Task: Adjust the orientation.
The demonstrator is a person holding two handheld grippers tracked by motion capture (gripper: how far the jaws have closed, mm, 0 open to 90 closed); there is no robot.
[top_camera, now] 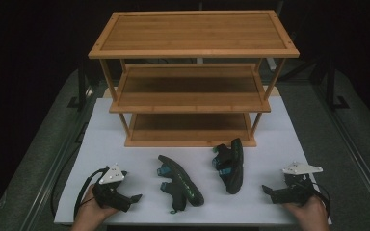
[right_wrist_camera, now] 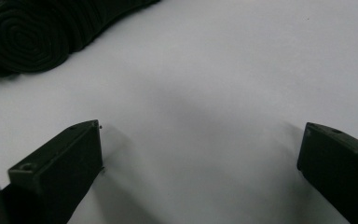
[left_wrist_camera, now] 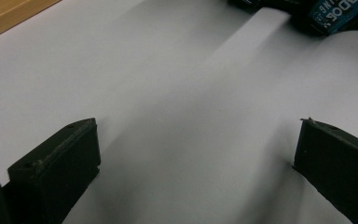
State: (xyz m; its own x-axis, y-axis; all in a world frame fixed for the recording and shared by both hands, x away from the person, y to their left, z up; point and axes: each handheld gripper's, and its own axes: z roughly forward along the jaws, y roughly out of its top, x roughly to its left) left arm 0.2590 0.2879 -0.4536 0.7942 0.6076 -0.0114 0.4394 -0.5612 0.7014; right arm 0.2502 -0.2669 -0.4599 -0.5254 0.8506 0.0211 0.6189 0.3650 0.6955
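Left gripper point(top_camera: 134, 197) rests low at the near-left corner of the white tabletop point(top_camera: 279, 125), jaws spread wide and pinching nothing; they point rightward toward the shoes. In the left gripper view bare white surface lies between the two black jaws, with a blue printed strap point(left_wrist_camera: 335, 14) at the far top right.

Left sandal point(top_camera: 180, 182): black, teal straps, tipped on its side. Long axis runs from far-left to near-right, so it lies slantwise to the left gripper. Nearer this gripper than the other one, but apart, not touching.

Right sandal point(top_camera: 231, 165): same kind, also on its side, sole facing right. Long axis nearly front to back, toe end close to the foot of the three-tier wooden shoe rack point(top_camera: 192, 103). Rack shelves all bare.

Right gripper point(top_camera: 266, 189) sits at the near-right, jaws spread and holding nothing, pointing leftward. The ridged black sole point(right_wrist_camera: 32, 37) shows at the upper left of the right gripper view, off to the side of the jaws rather than between them.

Judgement: each hand has its own nearer sandal. Right sandal presents broadside to the right gripper.
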